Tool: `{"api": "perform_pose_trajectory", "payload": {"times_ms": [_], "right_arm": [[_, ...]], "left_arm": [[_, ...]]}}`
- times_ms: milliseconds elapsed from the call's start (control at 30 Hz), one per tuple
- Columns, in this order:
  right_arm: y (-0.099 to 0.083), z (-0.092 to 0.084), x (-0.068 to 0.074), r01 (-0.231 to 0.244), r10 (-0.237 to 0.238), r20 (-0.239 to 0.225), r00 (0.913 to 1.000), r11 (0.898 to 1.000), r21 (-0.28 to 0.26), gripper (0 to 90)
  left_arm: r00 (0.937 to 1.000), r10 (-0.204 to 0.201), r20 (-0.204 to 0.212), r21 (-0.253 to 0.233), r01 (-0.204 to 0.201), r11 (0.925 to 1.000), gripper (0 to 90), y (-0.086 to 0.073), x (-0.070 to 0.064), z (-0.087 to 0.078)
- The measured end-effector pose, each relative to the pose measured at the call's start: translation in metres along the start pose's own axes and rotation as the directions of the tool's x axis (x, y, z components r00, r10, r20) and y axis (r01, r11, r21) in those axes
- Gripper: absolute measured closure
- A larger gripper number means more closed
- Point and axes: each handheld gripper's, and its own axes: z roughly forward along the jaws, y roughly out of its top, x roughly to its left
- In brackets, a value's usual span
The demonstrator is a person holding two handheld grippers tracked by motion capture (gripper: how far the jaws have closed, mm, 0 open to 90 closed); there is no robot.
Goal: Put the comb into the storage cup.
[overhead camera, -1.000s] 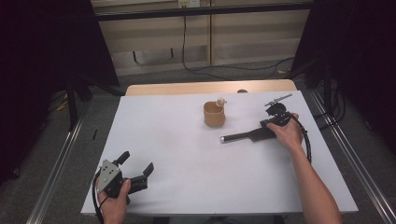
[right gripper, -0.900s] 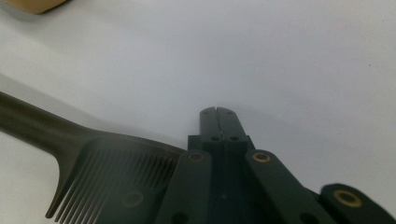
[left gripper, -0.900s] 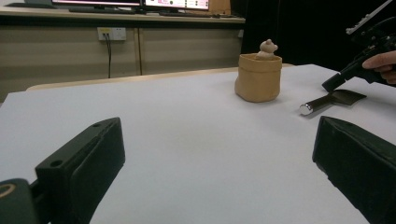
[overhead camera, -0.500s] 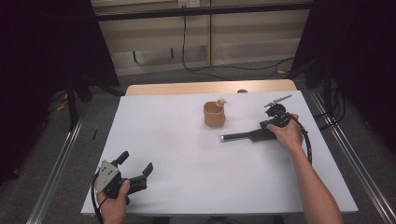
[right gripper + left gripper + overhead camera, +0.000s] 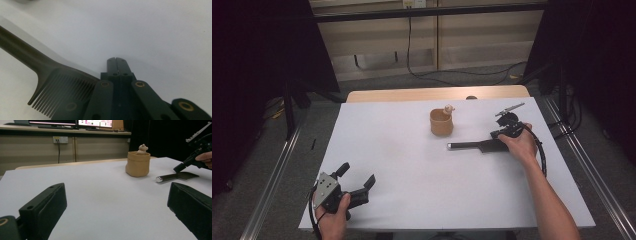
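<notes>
The right gripper [image 5: 501, 142], jaws clenched together, is resting beside the black tail comb [image 5: 472, 146] lying on the white table [image 5: 412, 165] near the tan cup [image 5: 441, 122], so grasping it is calling for parting both jaws around it, while the left gripper [image 5: 357, 183] is idling released.

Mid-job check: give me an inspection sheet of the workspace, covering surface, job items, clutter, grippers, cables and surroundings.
Surface: white table, bare across the middle; wooden edge at the far side.
Job's things: dark comb lying flat, its handle pointing toward the tan cup, apart from it; a small figure sits in the cup.
Clutter: nothing seen.
Grippers: left gripper at the near left corner, jaws open, nothing between them; right gripper at the comb's toothed end, jaws shut beside the teeth, not around them.
Cables: one loops from the right gripper along the forearm; others lie on the floor behind the table.
Surroundings: dark curtains, metal rails either side, monitors on the far counter.
</notes>
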Motion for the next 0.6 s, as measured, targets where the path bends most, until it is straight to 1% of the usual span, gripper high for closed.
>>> {"api": "perform_pose_trajectory", "payload": {"times_ms": [233, 400, 500, 600], "right_arm": [[0.0006, -0.0038, 0.0026, 0.003, -0.003, -0.009, 1.0, 1.0, 0.015, 90.0], [-0.0024, -0.0042, 0.0019, 0.007, -0.006, -0.011, 0.9999, 1.0, 0.019, 90.0], [-0.0041, -0.0045, 0.0015, -0.005, 0.005, -0.01, 0.9999, 1.0, 0.02, 90.0], [-0.0043, -0.0047, 0.0013, 0.003, -0.003, -0.012, 0.9999, 1.0, 0.021, 90.0]], "left_arm": [[1.0, -0.007, -0.003, -0.002, 0.007, 1.0, 2.5, -0.0002, 0.0001, 0.0001], [1.0, -0.001, -0.003, 0.001, 0.001, 1.0, 2.5, 0.0, 0.0001, -0.0003], [1.0, 0.001, -0.005, 0.002, -0.001, 1.0, 2.5, 0.0, 0.0002, -0.0002], [1.0, 0.0, -0.005, 0.003, 0.0, 1.0, 2.5, -0.0001, 0.0005, -0.0001]]}}
